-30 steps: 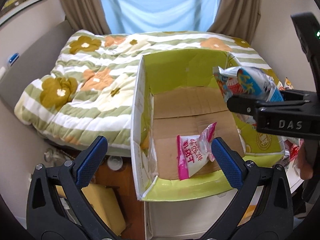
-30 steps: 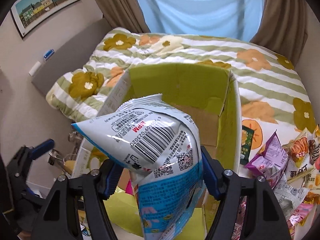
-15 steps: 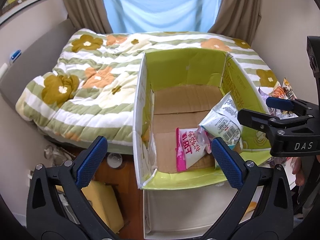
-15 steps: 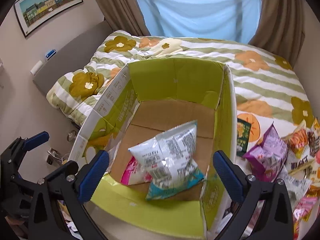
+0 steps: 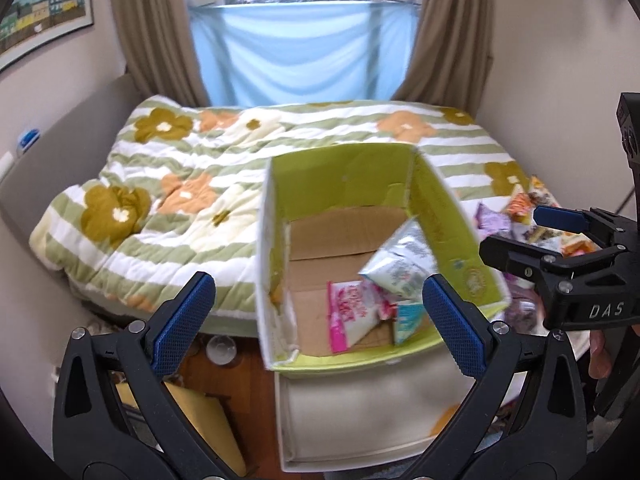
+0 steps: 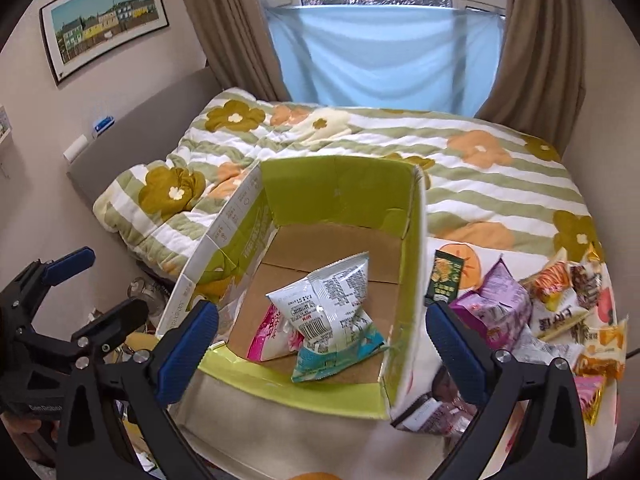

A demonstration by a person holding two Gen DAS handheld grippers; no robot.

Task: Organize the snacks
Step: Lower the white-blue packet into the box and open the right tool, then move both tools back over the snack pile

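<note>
The box (image 6: 408,264) (green inside, flaps up) stands at the near edge of the bed (image 6: 472,184). On its brown floor lie two snacks: a white and blue bag (image 6: 332,316) resting partly on a pink pack (image 6: 266,338), both toward the near wall.

The right tool (image 6: 322,338) hangs above the box with its jaws spread wide and nothing between them; the bag shows in the gap but lies well below, untouched. The left tool (image 5: 316,318) is wide apart too and empty, over the box's near left corner.

More snacks (image 6: 560,312) are heaped on the bed just to the right of the box (a purple pack (image 6: 496,304), a dark green one (image 6: 444,276), orange and yellow ones). A pale drawer unit (image 5: 360,412) sits under the box's near end.
</note>
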